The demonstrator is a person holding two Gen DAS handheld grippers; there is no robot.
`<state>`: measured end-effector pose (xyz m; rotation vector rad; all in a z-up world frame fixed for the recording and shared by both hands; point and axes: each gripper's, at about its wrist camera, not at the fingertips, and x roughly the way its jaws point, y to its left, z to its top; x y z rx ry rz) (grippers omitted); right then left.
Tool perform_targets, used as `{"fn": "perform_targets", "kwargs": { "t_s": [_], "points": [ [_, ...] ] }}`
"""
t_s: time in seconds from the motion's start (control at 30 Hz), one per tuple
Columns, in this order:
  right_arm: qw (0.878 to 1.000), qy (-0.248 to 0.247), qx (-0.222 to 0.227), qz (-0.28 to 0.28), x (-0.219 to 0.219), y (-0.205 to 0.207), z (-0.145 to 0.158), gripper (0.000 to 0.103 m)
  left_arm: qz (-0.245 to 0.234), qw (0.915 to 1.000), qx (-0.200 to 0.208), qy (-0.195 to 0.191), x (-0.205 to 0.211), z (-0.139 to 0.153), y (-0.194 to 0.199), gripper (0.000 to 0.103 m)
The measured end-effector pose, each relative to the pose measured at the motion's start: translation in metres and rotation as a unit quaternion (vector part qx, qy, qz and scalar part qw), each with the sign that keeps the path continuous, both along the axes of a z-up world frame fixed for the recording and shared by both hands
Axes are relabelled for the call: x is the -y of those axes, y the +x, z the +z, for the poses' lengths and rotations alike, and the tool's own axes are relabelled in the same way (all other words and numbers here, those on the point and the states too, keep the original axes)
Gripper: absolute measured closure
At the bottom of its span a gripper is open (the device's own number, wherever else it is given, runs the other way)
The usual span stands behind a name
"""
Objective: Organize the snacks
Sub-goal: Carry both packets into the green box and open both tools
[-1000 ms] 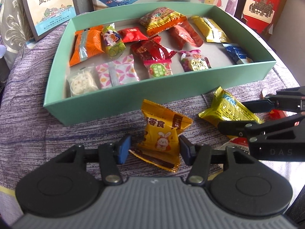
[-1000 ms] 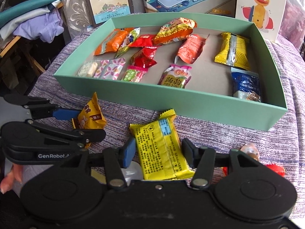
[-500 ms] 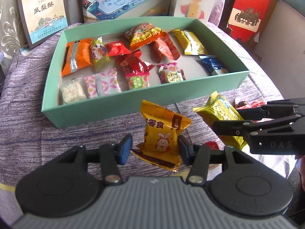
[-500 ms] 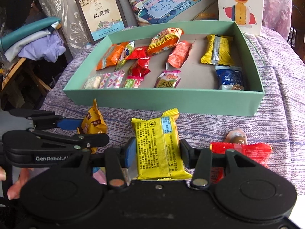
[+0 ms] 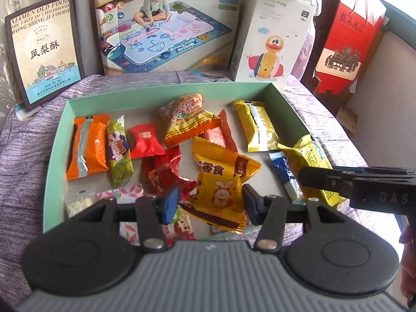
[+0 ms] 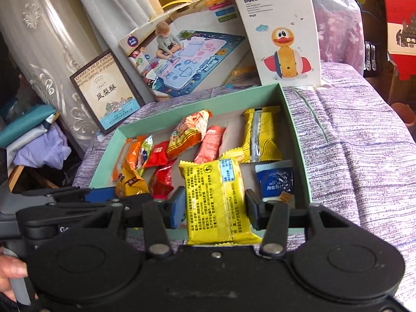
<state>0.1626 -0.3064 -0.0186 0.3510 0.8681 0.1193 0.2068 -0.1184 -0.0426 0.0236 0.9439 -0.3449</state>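
Left wrist view: the left gripper (image 5: 208, 202) grips an orange rabbit packet (image 5: 221, 182) between its blue pads, held over the near part of the green box (image 5: 56, 145). At the right edge of this view the right gripper (image 5: 322, 179) holds a yellow packet (image 5: 303, 153) over the box's right side. The right gripper's jaws have just been closing, and the yellow packet (image 6: 215, 200) sits clamped between its pads in the right wrist view, printed back facing the camera, above the box's near wall. The left gripper (image 6: 104, 195) shows there at the left with the rabbit packet (image 6: 130, 180) in its tips.

Inside the box (image 6: 293, 130) lie more snacks: an orange bar (image 5: 87, 145), a red candy (image 5: 145, 140), a striped bag (image 5: 187, 119), a gold bar (image 5: 256, 127) and a blue packet (image 6: 275, 179). The box rests on a purple cloth (image 6: 364, 156). Behind it stand a duck carton (image 6: 283, 31), a drawing-mat carton (image 5: 161, 28) and a pastry box (image 5: 41, 49).
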Motion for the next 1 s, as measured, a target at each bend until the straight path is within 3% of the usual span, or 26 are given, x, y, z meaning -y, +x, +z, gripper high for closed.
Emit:
{"fn": "perform_targets", "kwargs": {
  "t_s": [0.43,0.47,0.53,0.57,0.6,0.8,1.0],
  "points": [
    [1.0,-0.001,-0.024,-0.01,0.0,0.037,-0.037,0.054,0.001,0.9996,-0.019,0.021,0.012,-0.03,0.03,0.049],
    [1.0,0.001,-0.027,-0.013,0.001,0.037,-0.037,0.052,0.003,0.9996,-0.015,0.024,0.012,-0.03,0.03,0.044],
    [0.999,0.009,-0.026,-0.02,0.002,0.037,-0.036,0.029,0.013,0.9994,-0.003,0.033,0.012,-0.027,0.029,0.007],
    [0.999,0.007,-0.019,-0.025,0.002,0.035,-0.034,0.014,0.02,0.999,0.008,0.04,0.012,-0.025,0.027,0.001],
    [1.0,0.0,-0.01,-0.028,0.002,0.033,-0.03,0.008,0.023,0.9987,0.015,0.044,0.012,-0.023,0.025,0.0],
    [1.0,-0.02,0.0,-0.021,-0.003,0.024,-0.019,0.001,0.024,0.9992,-0.002,0.033,0.008,-0.017,0.018,0.0],
    [0.999,-0.026,0.007,-0.018,-0.006,0.007,-0.006,0.0,0.022,0.9993,0.006,0.029,0.004,-0.005,-0.002,0.0]
  ]
}}
